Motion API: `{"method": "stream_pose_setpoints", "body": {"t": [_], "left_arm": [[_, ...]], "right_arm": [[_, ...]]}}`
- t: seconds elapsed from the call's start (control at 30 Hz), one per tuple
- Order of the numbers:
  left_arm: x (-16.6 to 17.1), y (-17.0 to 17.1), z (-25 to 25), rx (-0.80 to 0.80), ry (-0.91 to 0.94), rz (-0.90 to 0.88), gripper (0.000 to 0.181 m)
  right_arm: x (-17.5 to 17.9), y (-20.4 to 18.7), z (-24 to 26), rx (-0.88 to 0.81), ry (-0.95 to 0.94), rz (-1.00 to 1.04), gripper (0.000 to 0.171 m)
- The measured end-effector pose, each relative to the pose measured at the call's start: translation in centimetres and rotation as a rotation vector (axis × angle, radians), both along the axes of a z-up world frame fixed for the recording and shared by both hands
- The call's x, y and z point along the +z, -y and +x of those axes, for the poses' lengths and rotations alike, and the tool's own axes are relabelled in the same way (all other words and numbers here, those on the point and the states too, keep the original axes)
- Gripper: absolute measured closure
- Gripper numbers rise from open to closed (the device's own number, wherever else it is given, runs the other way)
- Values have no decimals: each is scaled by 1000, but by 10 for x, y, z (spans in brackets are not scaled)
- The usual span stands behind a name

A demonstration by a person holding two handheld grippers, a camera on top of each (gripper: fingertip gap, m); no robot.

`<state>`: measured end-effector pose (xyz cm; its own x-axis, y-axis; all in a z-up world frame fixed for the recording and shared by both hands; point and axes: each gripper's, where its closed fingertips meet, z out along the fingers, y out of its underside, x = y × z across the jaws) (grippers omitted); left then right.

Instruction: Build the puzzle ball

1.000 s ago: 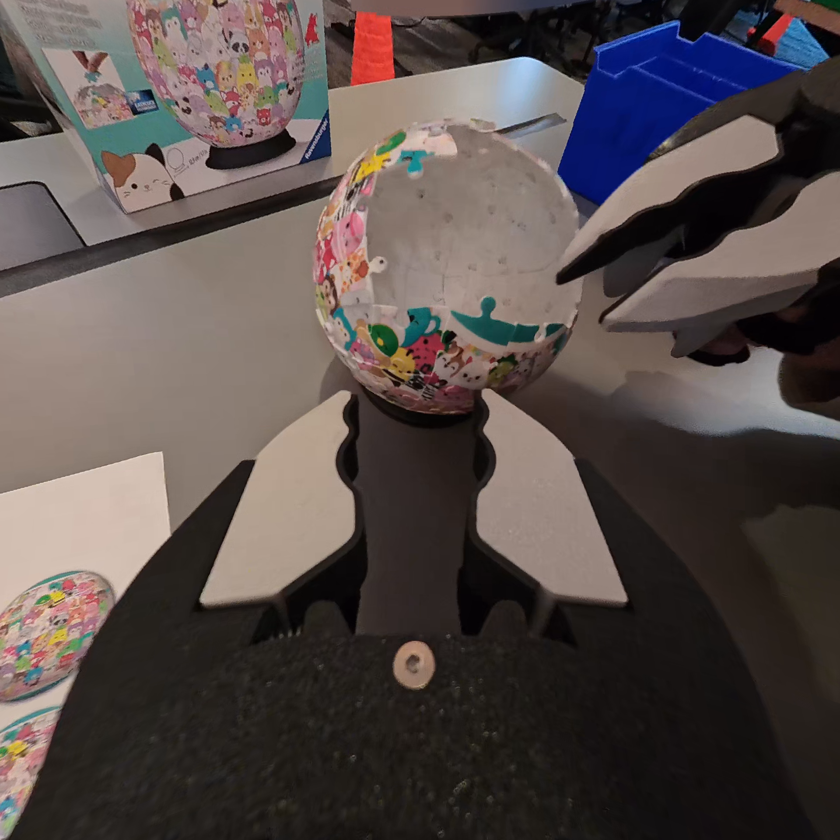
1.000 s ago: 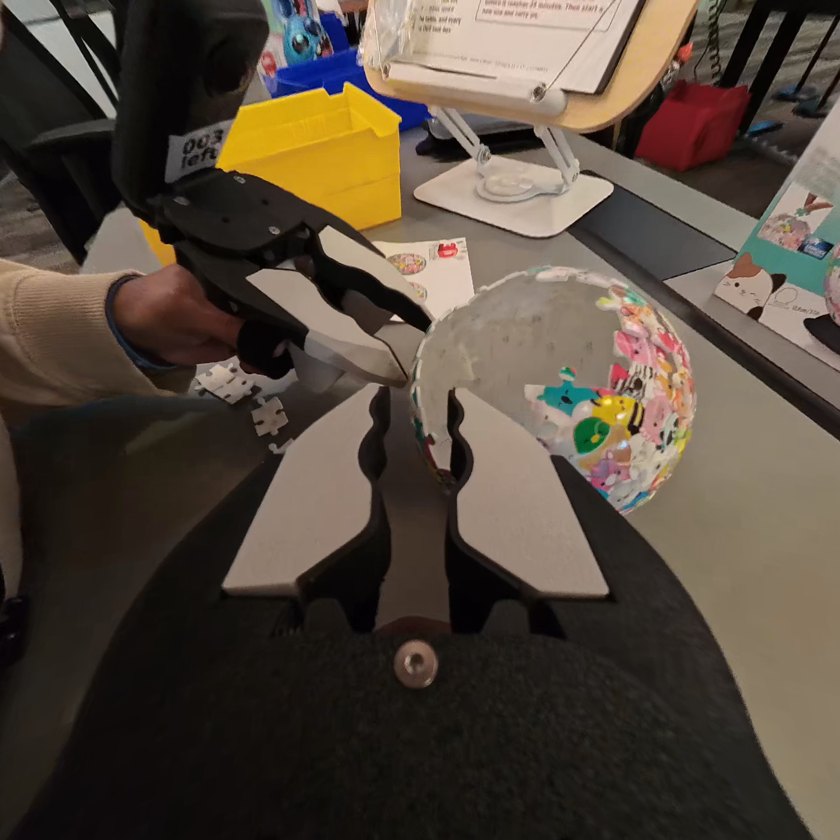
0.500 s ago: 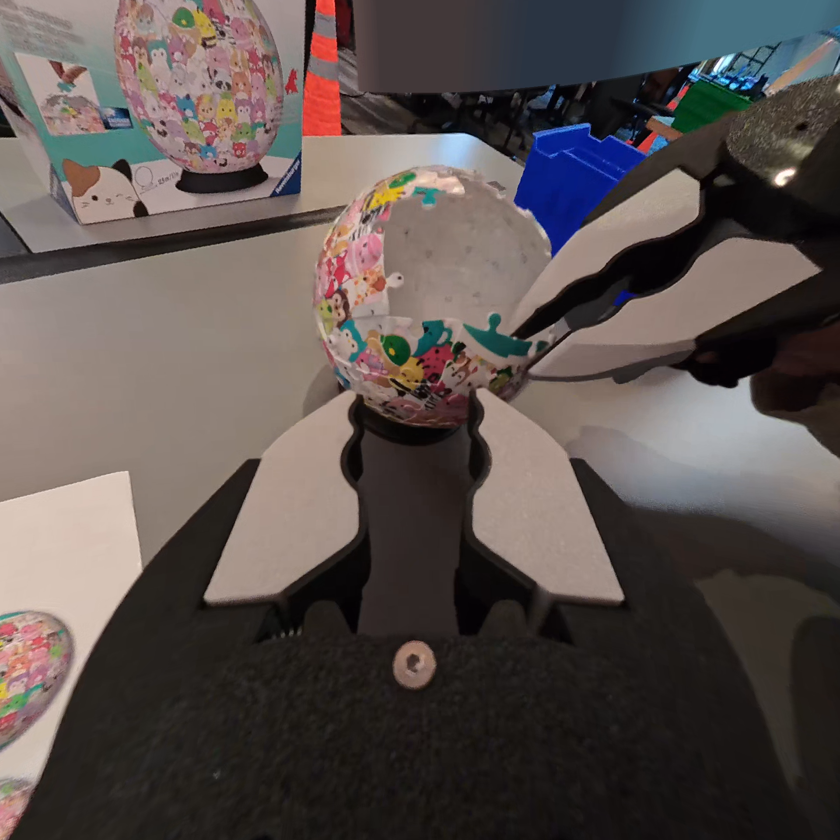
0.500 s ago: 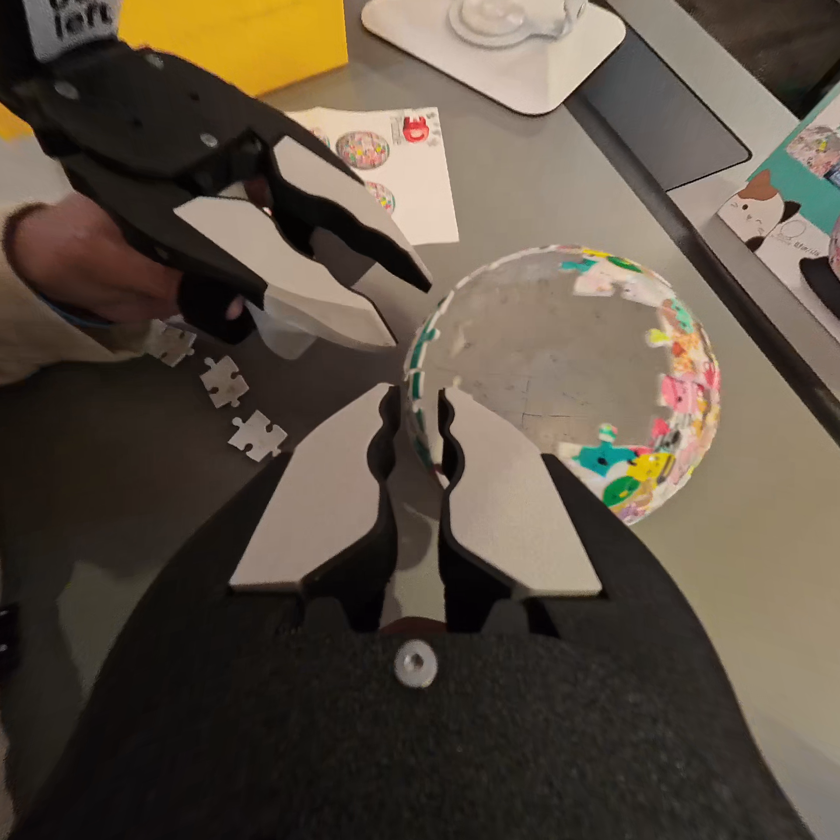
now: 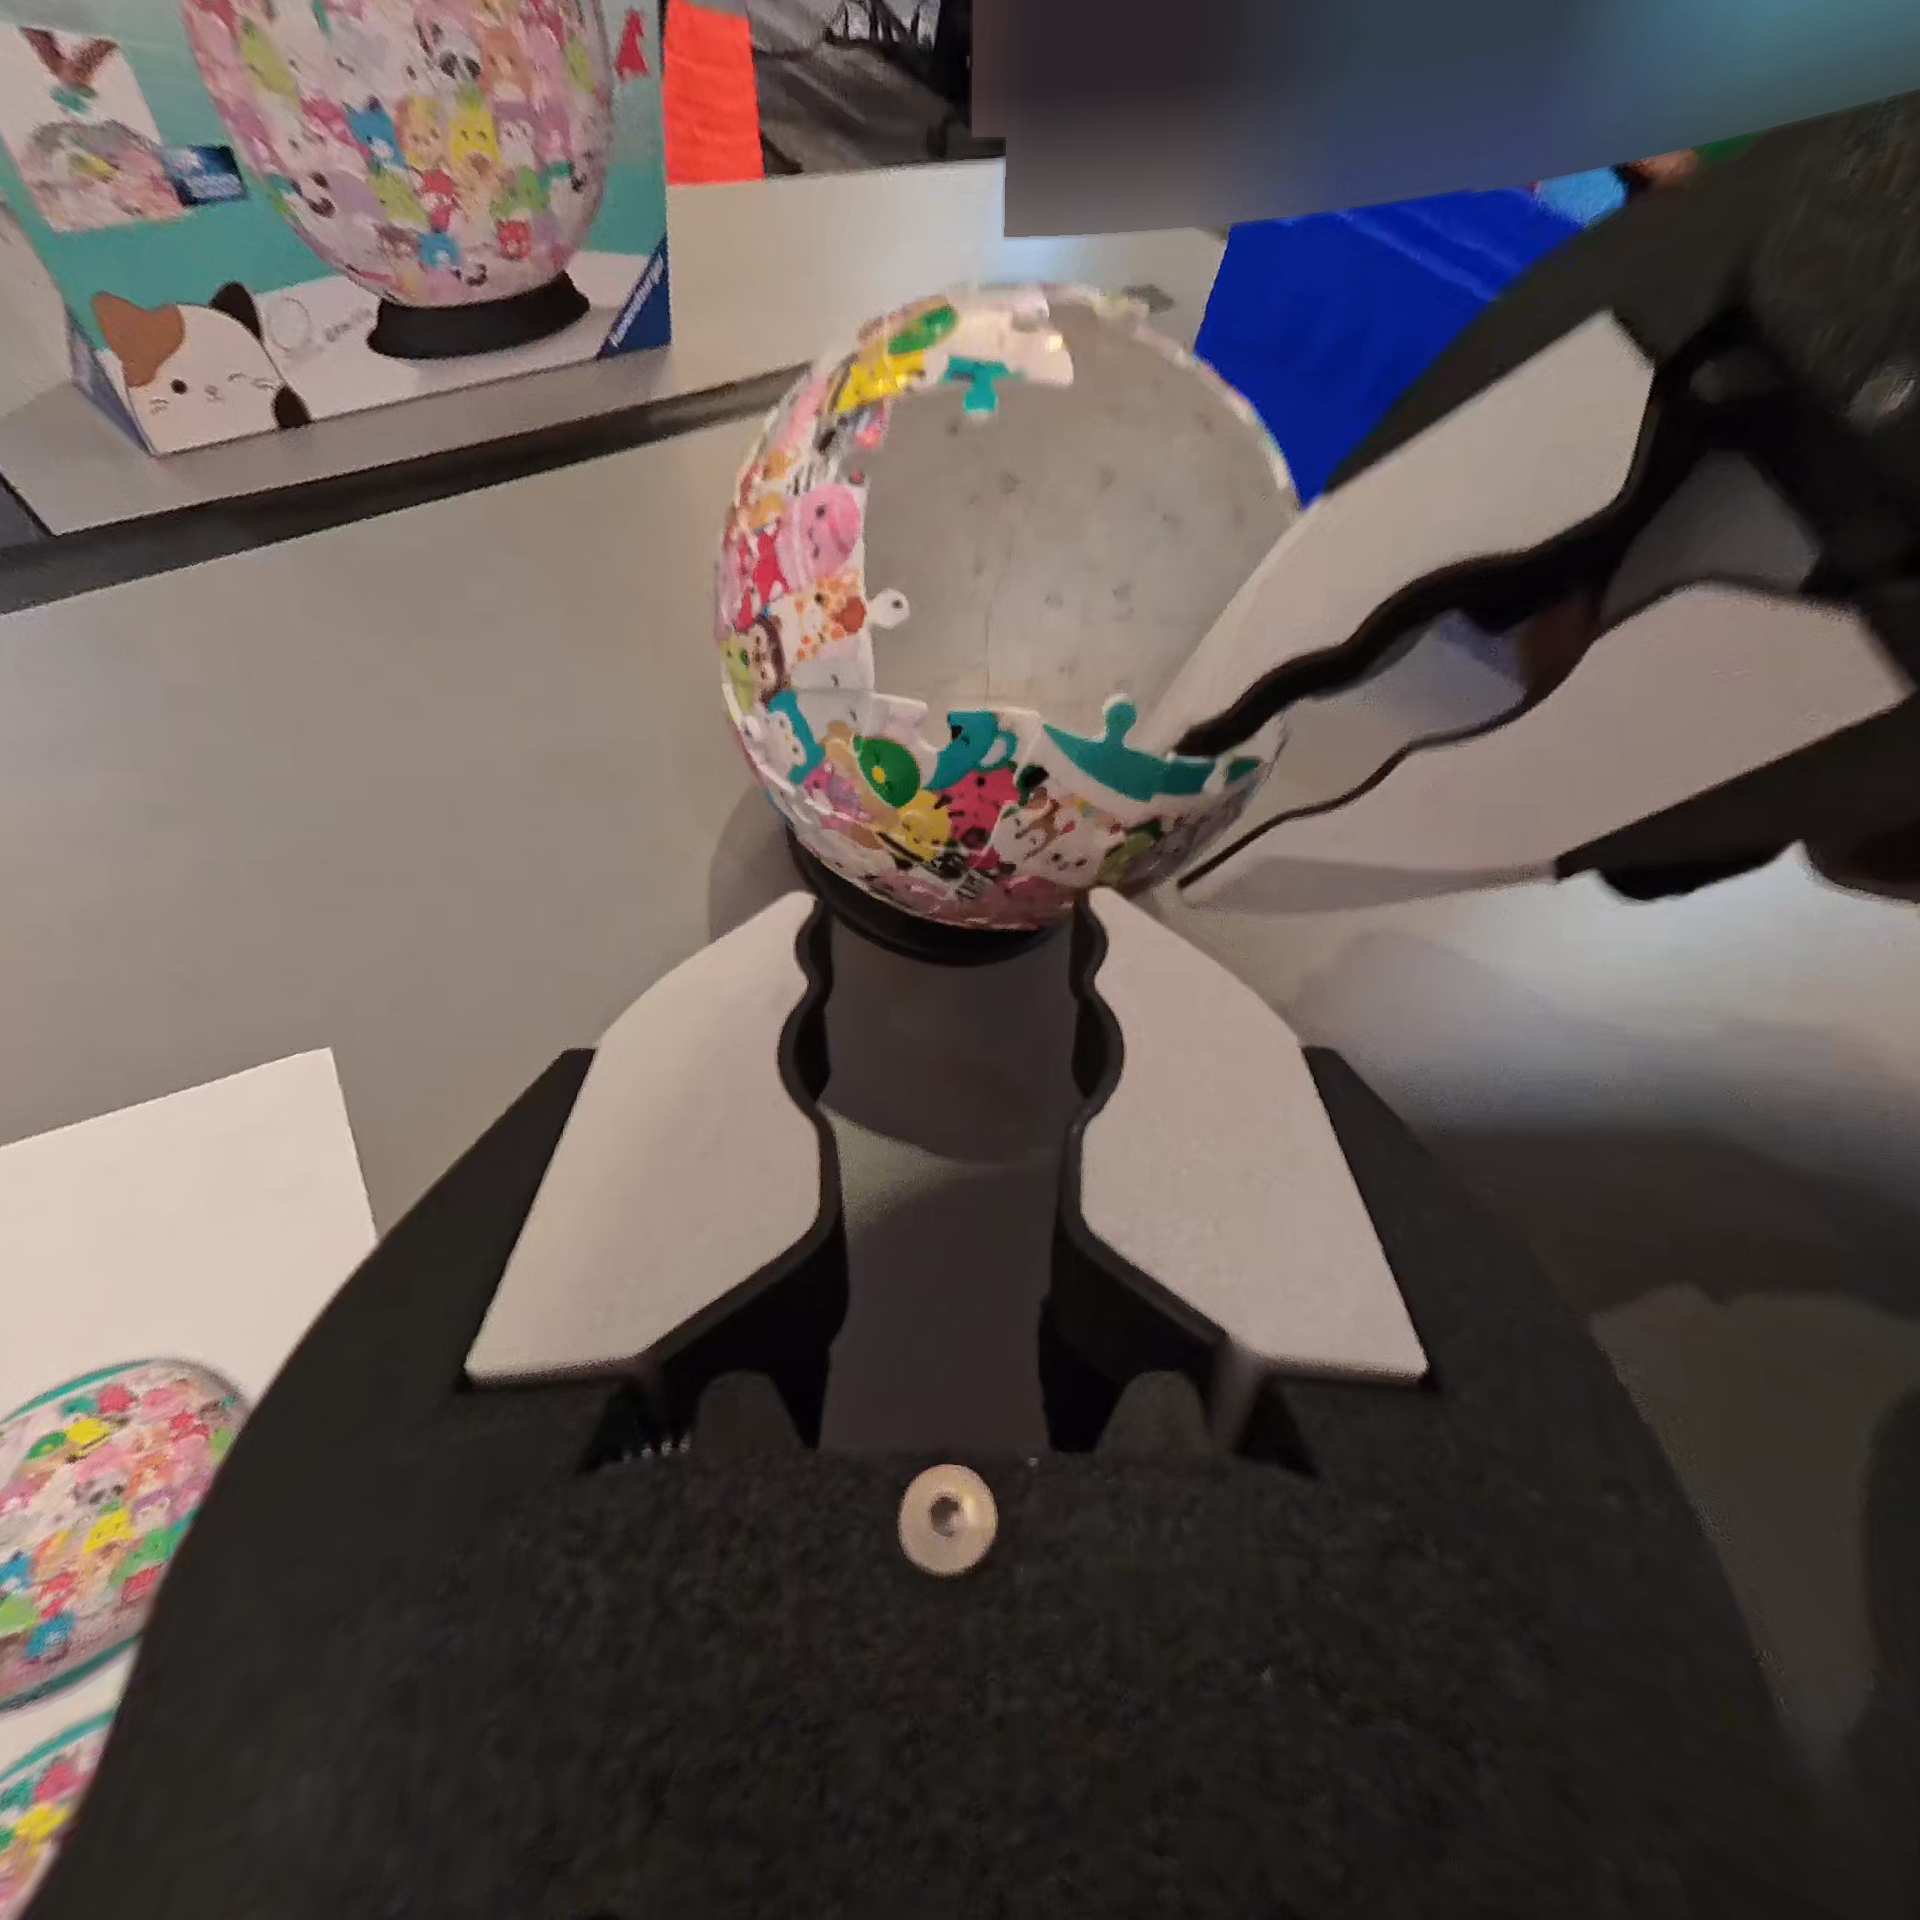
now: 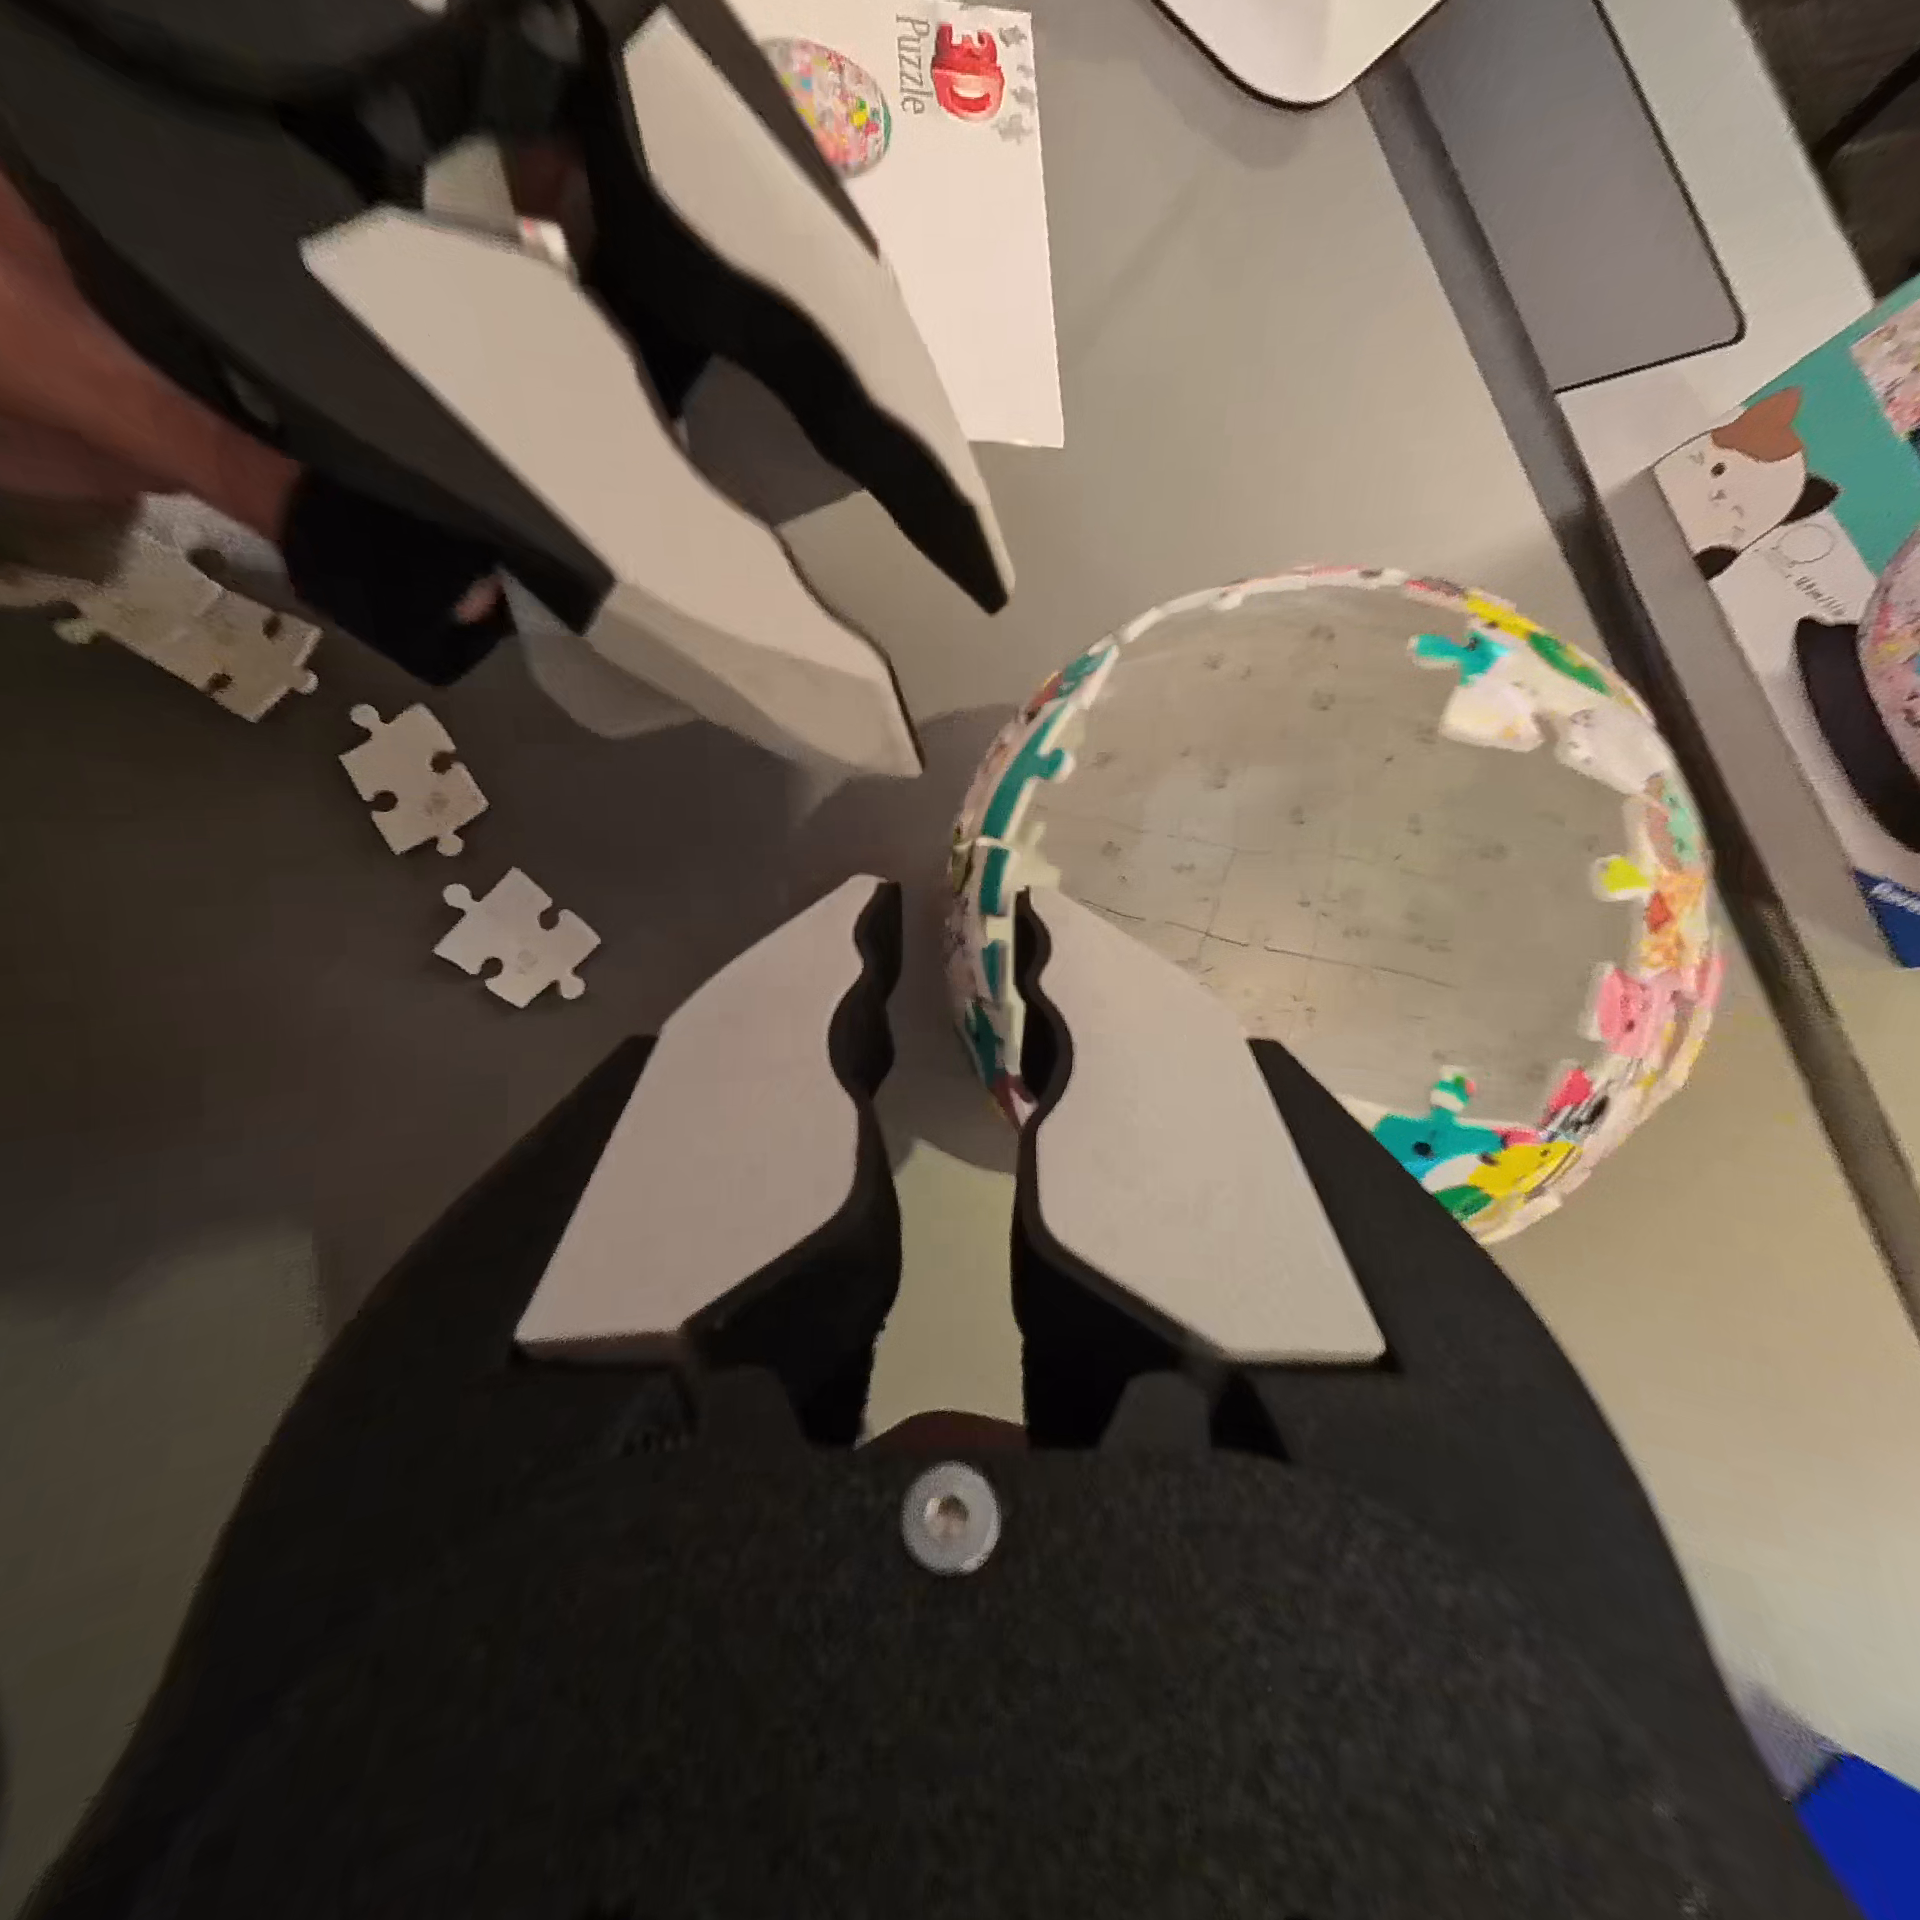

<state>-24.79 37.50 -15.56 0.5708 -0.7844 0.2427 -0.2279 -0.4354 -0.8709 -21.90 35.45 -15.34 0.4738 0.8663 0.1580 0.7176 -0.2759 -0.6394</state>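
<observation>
The puzzle ball (image 5: 810,623) is partly built, a colourful shell with a large opening that shows its white inside. It sits on a black ring stand (image 5: 914,930) on the grey table. My left gripper (image 5: 951,930) is open and empty, its tips just in front of the stand. My right gripper (image 6: 954,902) is narrowly open and straddles the ball's rim (image 6: 987,935), one finger inside and one outside. In the left wrist view the right gripper (image 5: 1184,816) reaches in from the right. In the right wrist view the left gripper (image 6: 956,686) hovers at the upper left of the ball (image 6: 1299,883).
Three loose white-backed puzzle pieces (image 6: 416,774) lie on the table left of the ball. A printed sheet (image 6: 977,260) lies behind them and shows in the left wrist view (image 5: 177,1195). The puzzle box (image 5: 343,208) stands behind the ball, a blue bin (image 5: 1351,332) to its right.
My right gripper has moved in over the ball, tilted down and narrowed, and its fingers now straddle the rim. My left gripper has stayed open in front of the stand.
</observation>
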Motion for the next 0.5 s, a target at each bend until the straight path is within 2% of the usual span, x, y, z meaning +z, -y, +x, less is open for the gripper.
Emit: {"method": "stream_pose_setpoints", "body": {"t": [0.17,0.5], "left_arm": [[-6,-3,5,-19,-34,22,138],[-9,-4,1,-6,-12,-26,138]], "right_arm": [[0,-1,0,-43,-32,-90,153],[-15,0,-2,-10,115,58,152]]}}
